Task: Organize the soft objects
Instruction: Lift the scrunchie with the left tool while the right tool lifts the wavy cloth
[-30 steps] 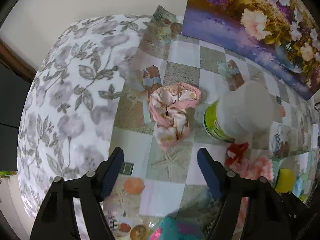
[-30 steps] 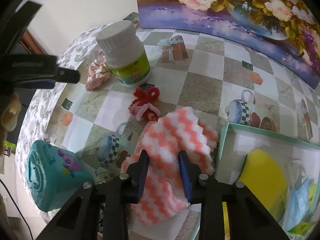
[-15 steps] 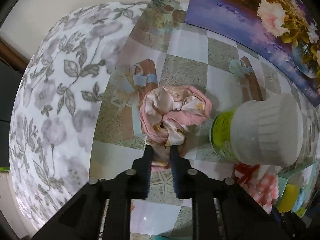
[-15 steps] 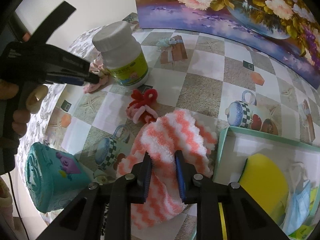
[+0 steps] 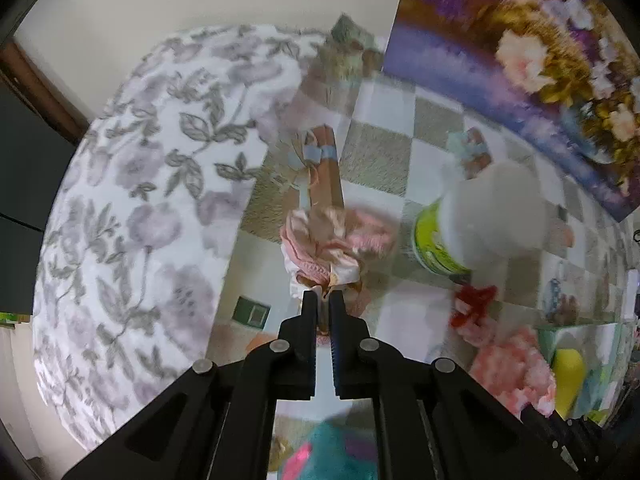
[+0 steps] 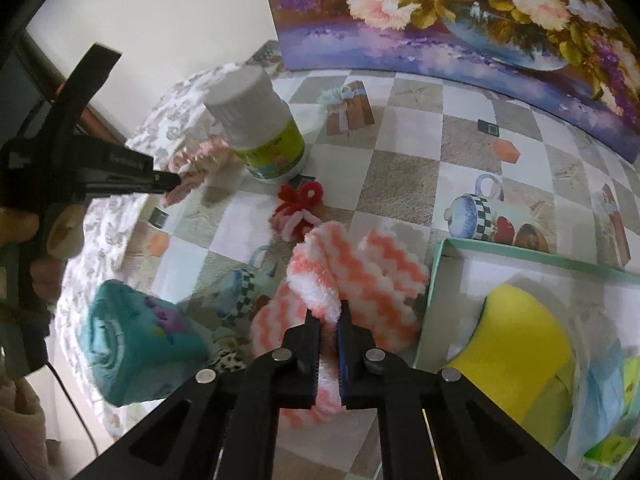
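My left gripper (image 5: 323,300) is shut on a pink satin scrunchie (image 5: 334,242) and holds it just above the table beside a white-capped bottle (image 5: 476,224). The scrunchie also shows in the right wrist view (image 6: 196,160), pinched at the left gripper's tip (image 6: 174,180). My right gripper (image 6: 327,318) is shut on an orange-and-white fuzzy cloth (image 6: 356,276), lifted at its near fold next to a green-rimmed box (image 6: 436,276). A red and pink yarn bow (image 6: 298,204) lies between bottle and cloth.
The box holds a yellow sponge (image 6: 516,344) and a light blue mask (image 6: 600,384). A rolled teal towel (image 6: 136,340) lies at the near left. A flower painting (image 6: 480,20) stands along the back. A floral cloth (image 5: 132,208) covers the table's left edge.
My left gripper closed on the scrunchie and has lifted it, pulling it back a little. My right gripper tightened on the fuzzy cloth and raised its fold.
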A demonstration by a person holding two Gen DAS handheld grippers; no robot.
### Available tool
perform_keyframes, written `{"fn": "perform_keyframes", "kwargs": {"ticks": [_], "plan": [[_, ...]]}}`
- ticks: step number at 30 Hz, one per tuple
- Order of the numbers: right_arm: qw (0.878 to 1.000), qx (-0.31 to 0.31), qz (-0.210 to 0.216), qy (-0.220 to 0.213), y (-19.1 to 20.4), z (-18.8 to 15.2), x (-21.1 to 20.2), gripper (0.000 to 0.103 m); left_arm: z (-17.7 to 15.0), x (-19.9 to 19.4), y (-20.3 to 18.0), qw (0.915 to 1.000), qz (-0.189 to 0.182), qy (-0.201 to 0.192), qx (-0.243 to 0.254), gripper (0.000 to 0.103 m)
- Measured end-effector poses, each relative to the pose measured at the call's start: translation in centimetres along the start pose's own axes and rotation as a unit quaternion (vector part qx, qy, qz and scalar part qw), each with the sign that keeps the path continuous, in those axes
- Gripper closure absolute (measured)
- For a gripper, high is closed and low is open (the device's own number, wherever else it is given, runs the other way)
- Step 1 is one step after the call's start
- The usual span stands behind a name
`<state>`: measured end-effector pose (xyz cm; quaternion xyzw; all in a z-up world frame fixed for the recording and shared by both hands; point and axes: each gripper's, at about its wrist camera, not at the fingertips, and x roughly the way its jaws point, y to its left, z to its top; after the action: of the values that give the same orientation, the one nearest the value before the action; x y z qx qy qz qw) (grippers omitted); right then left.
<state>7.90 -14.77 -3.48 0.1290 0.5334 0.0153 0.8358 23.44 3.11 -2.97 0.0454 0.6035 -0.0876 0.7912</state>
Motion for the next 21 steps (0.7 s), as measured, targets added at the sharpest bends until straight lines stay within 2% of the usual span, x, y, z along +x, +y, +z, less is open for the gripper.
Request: {"fn": "perform_keyframes", "kwargs": {"ticks": [6,10,14,21], "plan": [[0.999,0.01,0.011,-0.032,0.5,-0.8,-4.3,0.096,-2.2,-6.5,-1.5,0.9979,0.002,-0.062,0.016,0.099],[0.998,0.016,0.016,-0.051,0.4,-1.7,-7.0,0.096,-3.7,-9.9,-2.6,0.9955,0.01,-0.087,0.035,0.099],[0.998,0.026,0.019,-0.061,0.1,-3.2,-8.8,0.096,-3.4,-9.9,-2.3,0.9966,0.013,-0.072,0.038,0.099],[0.996,0.054,0.023,-0.065,-1.9,-3.5,-9.1,0.096,-2.1,-5.0,-0.1,0.9997,0.001,-0.019,0.013,0.098]]}}
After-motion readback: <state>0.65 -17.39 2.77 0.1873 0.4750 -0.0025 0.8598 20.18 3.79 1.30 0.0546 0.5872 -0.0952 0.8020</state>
